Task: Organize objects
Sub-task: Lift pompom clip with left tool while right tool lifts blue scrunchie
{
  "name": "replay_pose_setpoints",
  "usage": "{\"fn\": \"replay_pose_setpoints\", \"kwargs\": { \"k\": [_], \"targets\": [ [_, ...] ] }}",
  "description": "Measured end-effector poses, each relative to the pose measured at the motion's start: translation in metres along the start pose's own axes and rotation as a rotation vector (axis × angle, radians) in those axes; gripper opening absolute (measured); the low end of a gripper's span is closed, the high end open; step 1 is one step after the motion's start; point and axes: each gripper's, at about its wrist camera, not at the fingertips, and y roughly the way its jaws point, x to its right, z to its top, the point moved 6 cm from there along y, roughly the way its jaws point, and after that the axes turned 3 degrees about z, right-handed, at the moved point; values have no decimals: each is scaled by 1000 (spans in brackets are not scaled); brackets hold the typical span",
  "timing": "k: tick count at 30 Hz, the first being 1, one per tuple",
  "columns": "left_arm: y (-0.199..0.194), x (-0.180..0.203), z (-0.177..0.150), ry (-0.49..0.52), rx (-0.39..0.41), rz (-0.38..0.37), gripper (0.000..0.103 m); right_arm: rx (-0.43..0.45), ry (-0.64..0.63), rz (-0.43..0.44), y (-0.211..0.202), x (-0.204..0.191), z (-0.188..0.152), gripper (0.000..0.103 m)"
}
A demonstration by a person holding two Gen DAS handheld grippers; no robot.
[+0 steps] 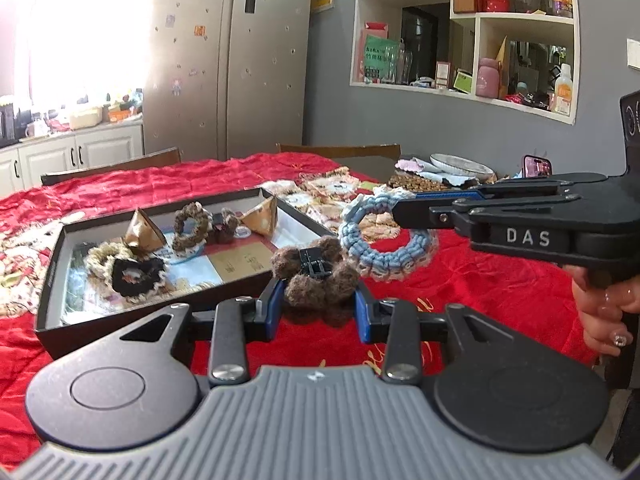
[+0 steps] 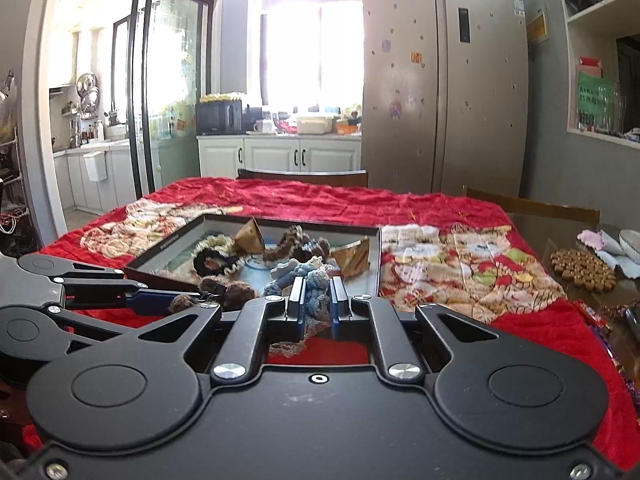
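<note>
Both carries were under way: the left gripper [image 1: 318, 308] was clamped on a brown fuzzy hair clip [image 1: 316, 280], the right gripper [image 2: 318, 300] pinched a blue crocheted scrunchie [image 2: 310, 280], both held above the red cloth [image 1: 500, 280]; next, probably, each needed lowering into the open box [image 1: 52, 264] just beyond, then releasing

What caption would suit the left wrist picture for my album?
Left gripper clamps a brown fuzzy hair clip while right gripper lifts a blue scrunchie beside the box.
</note>
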Motion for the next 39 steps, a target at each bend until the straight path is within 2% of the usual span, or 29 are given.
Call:
{"fn": "replay_pose_setpoints", "kwargs": {
  "k": [17,31,39],
  "targets": [
    [-33,-23,13,-26,67,43,40,80,-68,17,-14,-24,34,12],
    [-55,-55,30,-49,132,126,40,114,-83,44,0,-38,58,11],
    [-57,-69,40,-67,139,151,41,129,-79,53,12,-41,70,11]
  ]
}}
